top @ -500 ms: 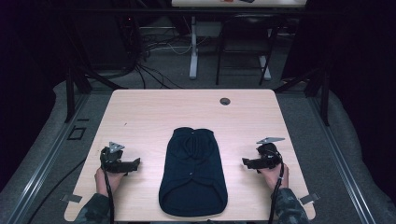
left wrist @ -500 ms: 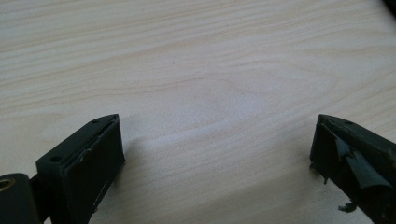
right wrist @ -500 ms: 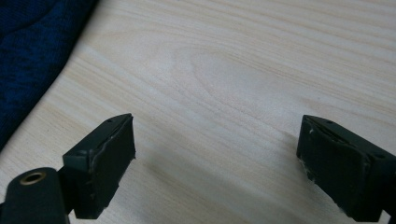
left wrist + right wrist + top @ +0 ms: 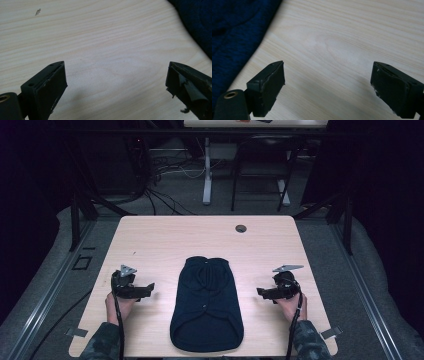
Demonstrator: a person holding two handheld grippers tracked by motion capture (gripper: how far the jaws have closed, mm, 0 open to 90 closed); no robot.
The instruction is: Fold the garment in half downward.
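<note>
Flanking the dark sweater point(image 4: 206, 305), both hands hold claws low.

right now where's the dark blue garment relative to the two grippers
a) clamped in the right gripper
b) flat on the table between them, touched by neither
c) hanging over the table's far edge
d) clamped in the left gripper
b: the garment lies flat mid-table, with the left gripper and right gripper off to either side of it, both open over bare wood with nothing between the jaws.

Bare table point(image 4: 155, 240) around dark garment point(image 4: 207, 305)
</note>
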